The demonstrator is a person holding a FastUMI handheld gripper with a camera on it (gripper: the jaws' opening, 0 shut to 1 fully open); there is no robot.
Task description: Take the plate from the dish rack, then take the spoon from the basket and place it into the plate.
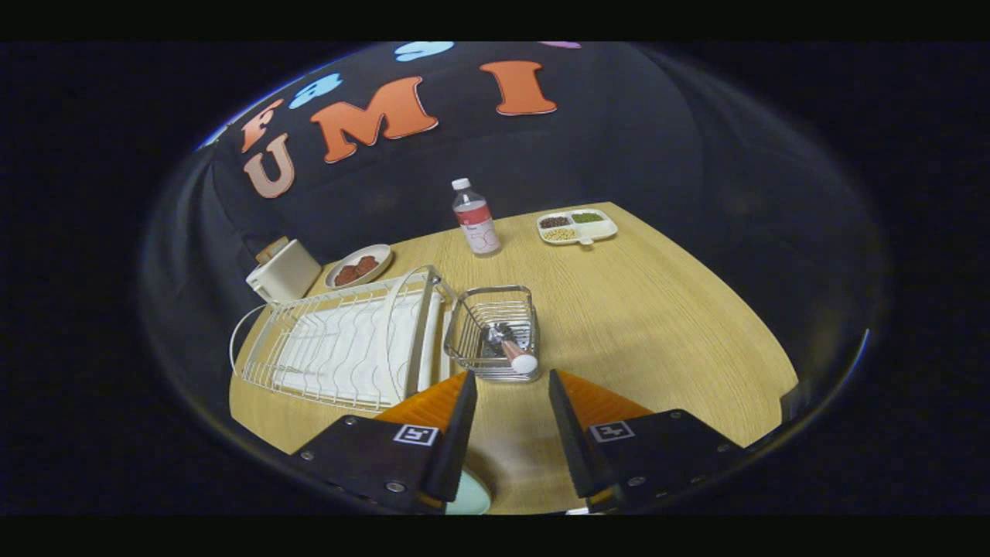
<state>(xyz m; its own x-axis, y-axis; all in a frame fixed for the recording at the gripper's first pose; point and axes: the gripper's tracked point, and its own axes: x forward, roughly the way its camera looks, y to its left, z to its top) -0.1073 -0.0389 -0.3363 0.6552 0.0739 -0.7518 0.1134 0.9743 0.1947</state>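
Gripper [512, 379] open above table; one spoon [506, 346] in one basket [495, 298].

The spoon [510, 348] lies in the basket [495, 298], right of the dish rack [340, 344], bottle [475, 218] behind

hand-held gripper [510, 383]: dark screwed mounts bearing square black-and-white markers, fingers spread empty
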